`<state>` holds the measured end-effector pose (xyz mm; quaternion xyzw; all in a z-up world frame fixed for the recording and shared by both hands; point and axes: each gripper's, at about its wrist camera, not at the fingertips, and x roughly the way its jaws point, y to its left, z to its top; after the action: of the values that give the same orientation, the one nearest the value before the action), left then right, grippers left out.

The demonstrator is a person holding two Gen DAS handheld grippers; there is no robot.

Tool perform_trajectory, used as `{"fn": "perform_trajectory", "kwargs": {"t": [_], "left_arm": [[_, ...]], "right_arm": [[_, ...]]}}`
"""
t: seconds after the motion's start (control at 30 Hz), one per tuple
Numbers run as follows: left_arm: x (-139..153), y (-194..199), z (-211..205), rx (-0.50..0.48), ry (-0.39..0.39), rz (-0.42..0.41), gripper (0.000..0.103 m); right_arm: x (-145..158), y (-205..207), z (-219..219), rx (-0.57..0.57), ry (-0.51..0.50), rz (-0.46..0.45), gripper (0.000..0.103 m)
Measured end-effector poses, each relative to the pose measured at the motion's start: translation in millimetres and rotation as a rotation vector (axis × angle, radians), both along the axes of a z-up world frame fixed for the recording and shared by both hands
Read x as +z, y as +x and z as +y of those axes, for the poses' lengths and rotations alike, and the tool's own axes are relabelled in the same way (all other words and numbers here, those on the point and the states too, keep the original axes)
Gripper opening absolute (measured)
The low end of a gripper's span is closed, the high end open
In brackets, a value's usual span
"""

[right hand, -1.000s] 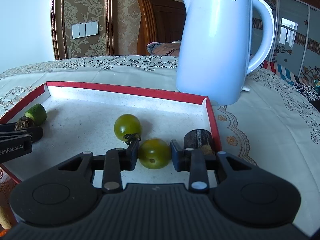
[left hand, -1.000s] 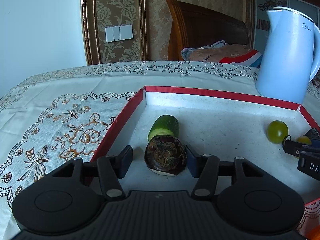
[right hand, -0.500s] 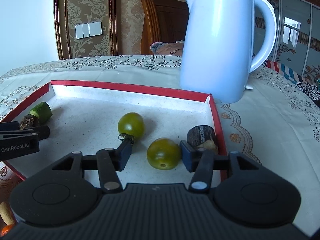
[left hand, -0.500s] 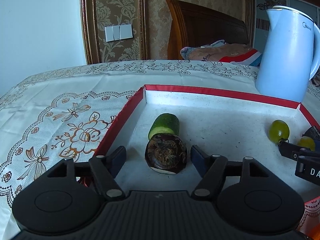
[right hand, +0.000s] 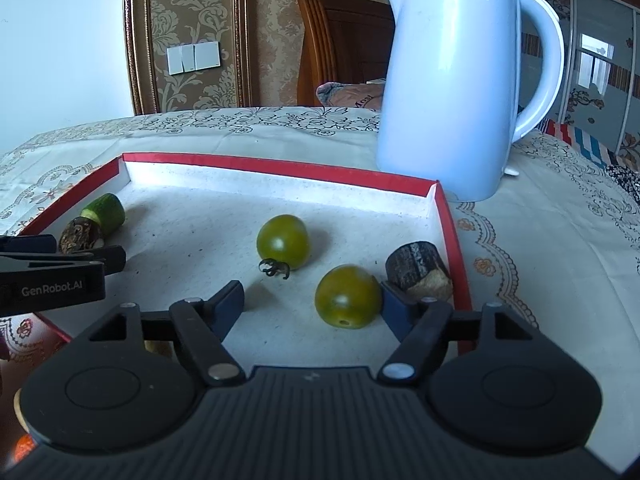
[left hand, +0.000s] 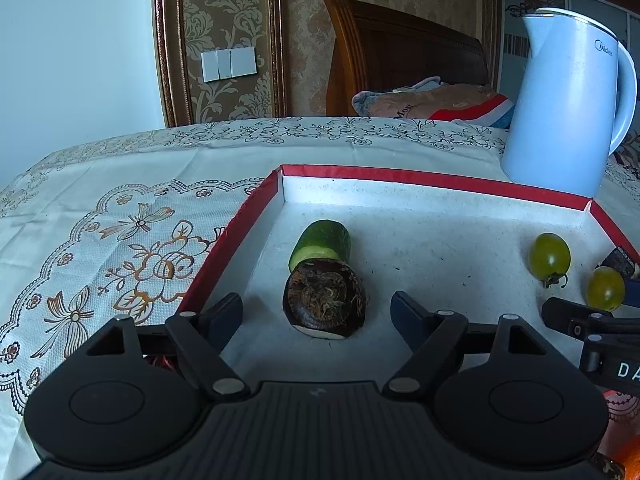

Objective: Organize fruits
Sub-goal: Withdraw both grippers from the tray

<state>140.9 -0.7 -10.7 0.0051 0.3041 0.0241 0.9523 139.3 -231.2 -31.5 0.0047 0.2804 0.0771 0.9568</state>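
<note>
A red-rimmed tray [left hand: 400, 178] [right hand: 280, 168] holds the produce. My left gripper [left hand: 318, 316] is open, its fingers either side of a dark brown root piece [left hand: 324, 302] without touching it. A cucumber piece [left hand: 322, 242] lies just behind the root. My right gripper [right hand: 312, 306] is open around a green tomato [right hand: 347, 295], which rests against the right finger. A second green tomato [right hand: 283, 241] with a stem lies behind. A dark cut chunk [right hand: 418, 270] sits by the tray's right wall. The root [right hand: 78, 236] and the cucumber [right hand: 105, 210] also show in the right wrist view.
A pale blue kettle [right hand: 460, 88] [left hand: 568, 108] stands just behind the tray's far right corner. A patterned tablecloth [left hand: 100, 220] covers the table. The left gripper's side [right hand: 52, 276] shows at the tray's left. Something orange [left hand: 628, 460] lies at the near edge.
Both grippers have opened wide and pulled back slightly. The root piece and the near green tomato now lie released on the tray floor.
</note>
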Motion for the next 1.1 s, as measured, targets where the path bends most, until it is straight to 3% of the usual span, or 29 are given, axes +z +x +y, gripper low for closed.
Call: {"fn": "perform_trajectory", "kwargs": {"t": [0.4, 0.5, 0.87, 1.0, 1.1], "left_arm": [[1.1, -25.3, 1.9, -0.026, 0.041, -0.014, 0.081], [4.8, -37.2, 3.5, -0.027, 0.058, -0.041, 0.081], [19.9, -81.2, 24.3, -0.029, -0.046, -0.096, 0.082], [20.6, -97.7, 27.3, -0.107, -0.087, -0.093, 0.082], [17.5, -110.4, 21.1, -0.144, -0.039, -0.116, 0.082]], "right_arm": [[3.2, -18.7, -9.5, 0.025, 0.055, -0.016, 0.079], [4.6, -30.8, -14.1, 0.007, 0.065, -0.039, 0.089], [13.6, -68.5, -37.0, -0.037, 0.116, -0.144, 0.096], [15.4, -77.9, -45.9, -0.050, 0.148, -0.167, 0.096], [15.1, -82.1, -45.7, -0.051, 0.141, -0.177, 0.096]]}}
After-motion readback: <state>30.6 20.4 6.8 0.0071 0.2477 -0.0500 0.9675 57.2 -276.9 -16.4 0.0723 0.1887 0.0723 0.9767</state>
